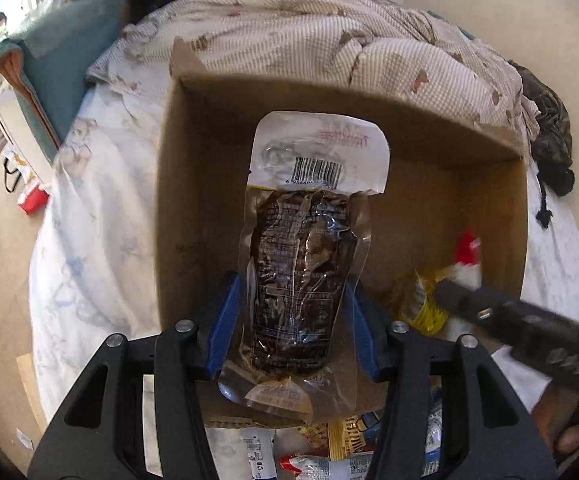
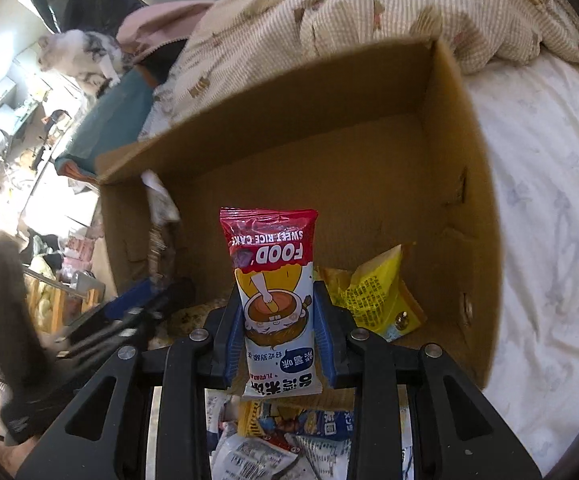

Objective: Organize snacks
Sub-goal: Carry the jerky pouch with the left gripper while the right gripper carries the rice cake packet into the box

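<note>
An open cardboard box lies on the bed, seen from both wrists. My left gripper is shut on a clear vacuum pack of dark food with a white barcode top, held over the box's inside. My right gripper is shut on a red and white sweet rice cake packet, also over the box. A yellow snack bag lies on the box floor; in the left view the yellow bag sits beside the right gripper's dark arm.
Several loose snack packets lie on the bed before the box's near edge, packets in the right view too. A beige patterned quilt is heaped behind the box. A cat stands at the far left near a teal cushion.
</note>
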The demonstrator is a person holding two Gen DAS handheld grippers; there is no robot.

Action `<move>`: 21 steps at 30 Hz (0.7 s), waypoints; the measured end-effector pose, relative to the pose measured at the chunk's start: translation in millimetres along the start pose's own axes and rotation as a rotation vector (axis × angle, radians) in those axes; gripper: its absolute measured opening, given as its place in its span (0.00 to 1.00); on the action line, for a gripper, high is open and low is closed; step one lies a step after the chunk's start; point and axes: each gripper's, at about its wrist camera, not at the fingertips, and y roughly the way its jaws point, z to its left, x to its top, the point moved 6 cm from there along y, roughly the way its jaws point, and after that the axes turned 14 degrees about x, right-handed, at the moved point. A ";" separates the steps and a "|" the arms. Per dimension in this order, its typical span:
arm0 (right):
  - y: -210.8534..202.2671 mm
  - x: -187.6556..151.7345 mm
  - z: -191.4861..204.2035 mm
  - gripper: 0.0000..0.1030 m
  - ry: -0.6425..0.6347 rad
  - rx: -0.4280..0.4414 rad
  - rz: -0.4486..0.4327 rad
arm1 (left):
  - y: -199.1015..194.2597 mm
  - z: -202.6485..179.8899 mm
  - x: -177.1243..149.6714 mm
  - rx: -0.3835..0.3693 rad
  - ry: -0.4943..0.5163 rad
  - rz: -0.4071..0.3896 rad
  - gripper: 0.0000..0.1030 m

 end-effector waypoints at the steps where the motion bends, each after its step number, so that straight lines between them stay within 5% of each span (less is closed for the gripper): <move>1: 3.1 -0.8 -2.2 0.32 0.008 -0.007 0.004 | -3.2 -0.7 1.7 0.006 0.004 -0.012 0.46; 8: 24.5 -1.4 -4.1 0.32 0.005 -0.002 0.057 | -2.6 -3.4 1.3 0.044 0.030 -0.012 0.46; 12: 22.9 1.1 -16.6 0.32 -0.034 -0.160 0.052 | -2.8 -2.7 0.8 0.043 0.033 -0.015 0.47; 15: 17.2 3.1 -19.6 0.32 -0.049 -0.202 0.033 | -6.1 -2.5 1.7 0.043 0.024 -0.021 0.47; 21: 8.2 5.6 -3.9 0.32 -0.023 -0.072 -0.008 | -8.3 -1.4 2.7 0.042 0.011 -0.017 0.48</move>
